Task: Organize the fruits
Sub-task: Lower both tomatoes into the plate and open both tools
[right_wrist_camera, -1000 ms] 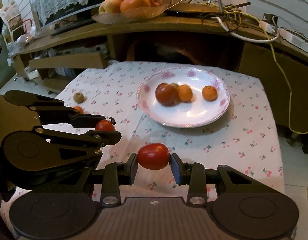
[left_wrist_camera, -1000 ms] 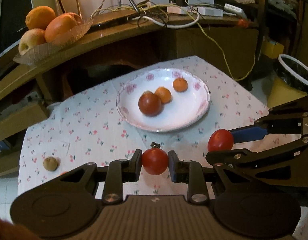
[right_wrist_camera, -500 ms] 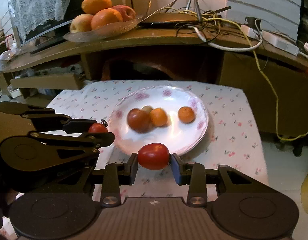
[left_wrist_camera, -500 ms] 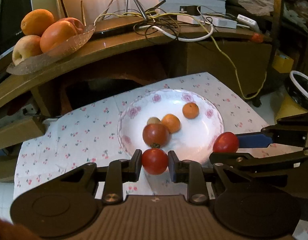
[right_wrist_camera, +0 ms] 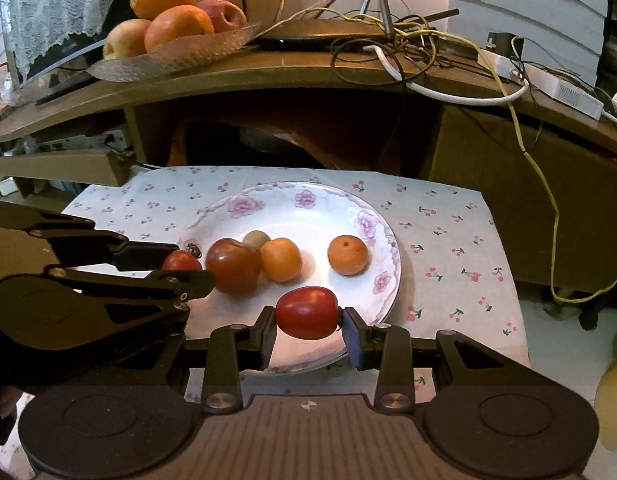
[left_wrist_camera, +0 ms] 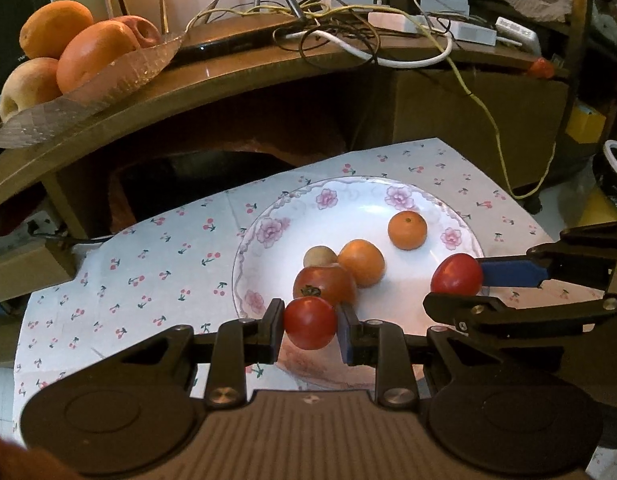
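Your left gripper's body hides the near rim of the plate [left_wrist_camera: 268, 232], and its round tomato [left_wrist_camera: 310, 322] covers the front of the large tomato [left_wrist_camera: 326, 282] behind. The small brown fruit [left_wrist_camera: 319, 257] shows only its top, too little to name. In the right wrist view, the plate's near edge disappears behind your right gripper's oval tomato [right_wrist_camera: 307, 312].

Glossy ceramic plate [left_wrist_camera: 460, 220], printed cloth [left_wrist_camera: 148, 264], wood shelf [left_wrist_camera: 268, 68]
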